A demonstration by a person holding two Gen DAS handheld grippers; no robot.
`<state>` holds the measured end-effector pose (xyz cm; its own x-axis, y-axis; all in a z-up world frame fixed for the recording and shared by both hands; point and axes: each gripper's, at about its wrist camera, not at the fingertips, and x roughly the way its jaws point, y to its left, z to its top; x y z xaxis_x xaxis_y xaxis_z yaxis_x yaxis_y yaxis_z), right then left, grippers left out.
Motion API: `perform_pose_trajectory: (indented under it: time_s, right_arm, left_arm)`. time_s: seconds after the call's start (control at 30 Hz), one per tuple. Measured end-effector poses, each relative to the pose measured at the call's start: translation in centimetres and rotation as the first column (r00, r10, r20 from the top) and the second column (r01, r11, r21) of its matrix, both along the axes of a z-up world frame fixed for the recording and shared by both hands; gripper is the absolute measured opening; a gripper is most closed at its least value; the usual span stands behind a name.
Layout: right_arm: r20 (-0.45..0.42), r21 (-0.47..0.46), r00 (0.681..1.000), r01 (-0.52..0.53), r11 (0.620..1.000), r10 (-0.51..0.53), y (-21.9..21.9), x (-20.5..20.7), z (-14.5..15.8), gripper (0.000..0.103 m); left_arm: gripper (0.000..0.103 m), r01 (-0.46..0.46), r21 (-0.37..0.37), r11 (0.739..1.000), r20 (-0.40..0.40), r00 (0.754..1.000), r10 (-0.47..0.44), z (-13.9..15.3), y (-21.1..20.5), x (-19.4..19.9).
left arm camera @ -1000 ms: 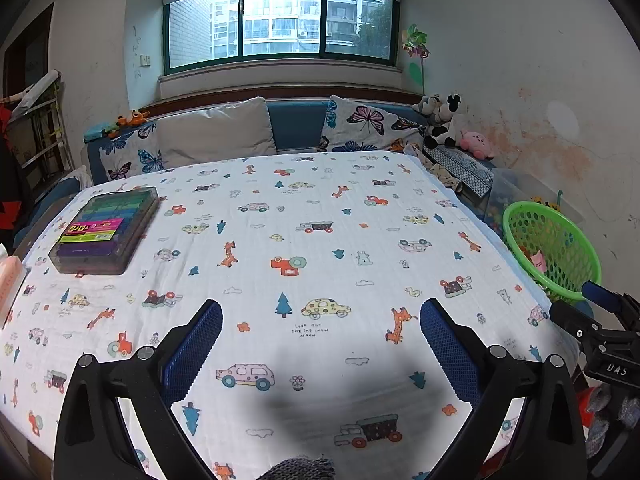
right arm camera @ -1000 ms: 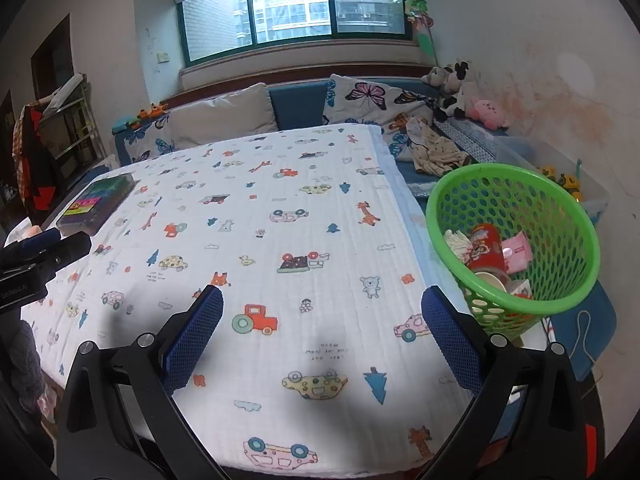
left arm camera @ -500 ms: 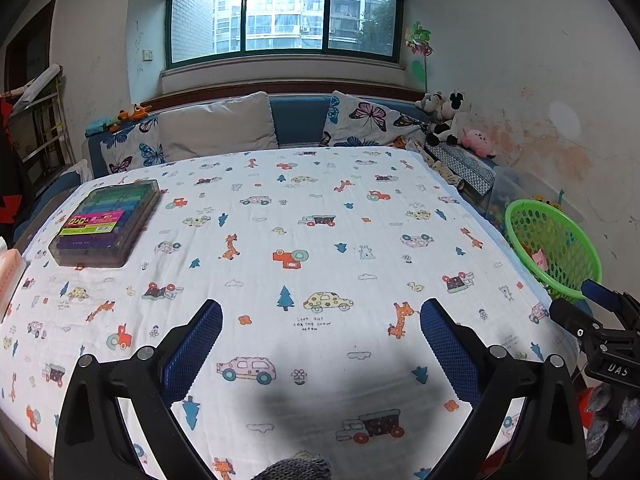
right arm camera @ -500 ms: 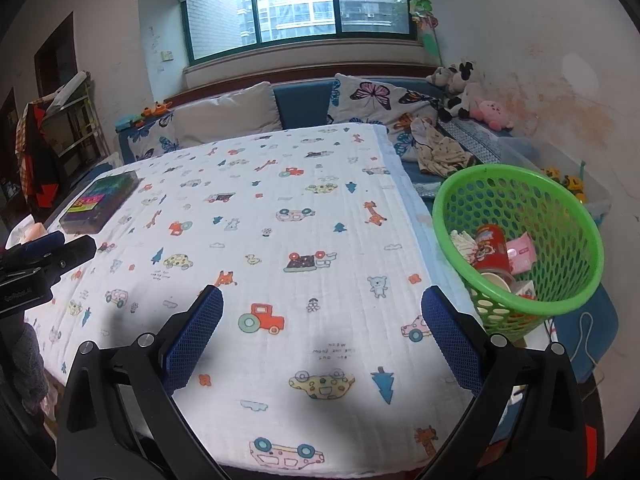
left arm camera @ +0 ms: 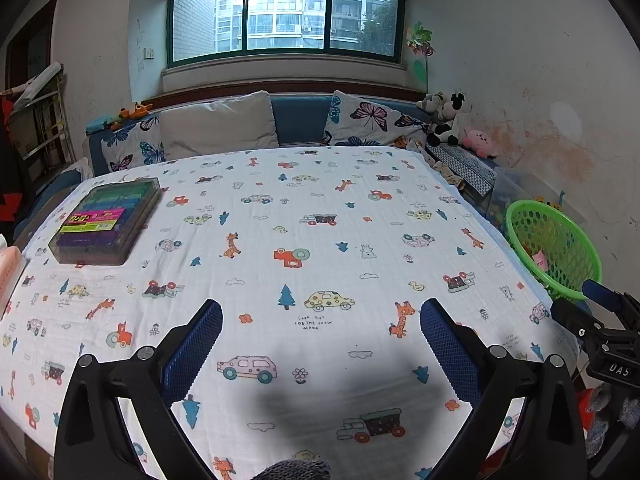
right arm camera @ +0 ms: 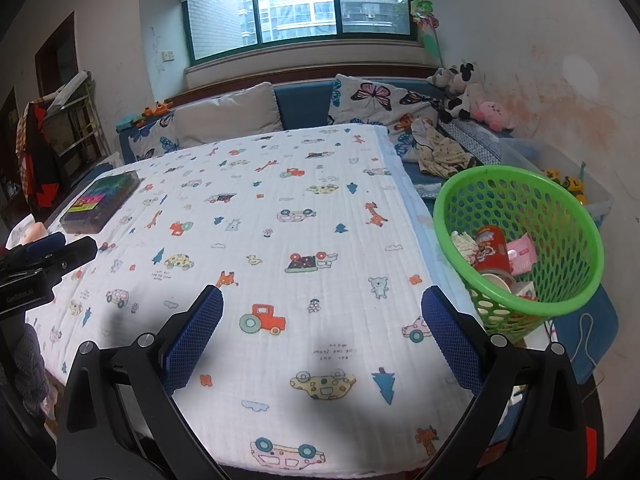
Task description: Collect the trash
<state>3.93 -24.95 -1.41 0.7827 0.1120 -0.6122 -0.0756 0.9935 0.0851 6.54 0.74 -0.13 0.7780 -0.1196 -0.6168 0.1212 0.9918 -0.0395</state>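
A green mesh basket (right arm camera: 580,240) stands off the table's right edge. It holds trash: a red can (right arm camera: 492,246), a pink wrapper (right arm camera: 522,254), white paper and cups. In the left wrist view the green mesh basket (left arm camera: 560,248) sits far right. My left gripper (left arm camera: 320,322) hovers open over the patterned tablecloth (left arm camera: 280,240) with nothing between its fingers. Near the table's front right, my right gripper (right arm camera: 322,312) is likewise open and empty. Each gripper shows in the other's view: the right gripper (left arm camera: 600,320), the left gripper (right arm camera: 44,260).
A clear box of coloured items (left arm camera: 104,220) lies at the table's left. A pink object (left arm camera: 8,268) pokes in at the left edge. Cushions (left arm camera: 216,124) and plush toys (left arm camera: 452,116) line the sofa behind. A clear storage bin (right arm camera: 560,176) sits behind the basket.
Both views have drawn back and lifted slightly, so the table and basket look a little farther. Both grippers stay open and empty.
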Motion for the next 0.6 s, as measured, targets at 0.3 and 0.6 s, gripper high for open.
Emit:
perform_pose_trajectory:
  time_s: [0.3, 0.6]
  right_arm:
    - [0.003, 0.002, 1.0, -0.004, 1.0, 0.004, 0.08, 0.01, 0.09, 0.099]
    - [0.021, -0.006, 0.999, -0.029, 1.0, 0.029, 0.76, -0.26, 0.43, 0.099]
  left_arm:
    - [0.096, 0.0, 0.001, 1.0, 0.003, 1.0, 0.0, -0.06, -0.04, -0.04]
    - [0.096, -0.013, 0.01, 1.0, 0.023, 1.0, 0.013, 0.26, -0.09, -0.52]
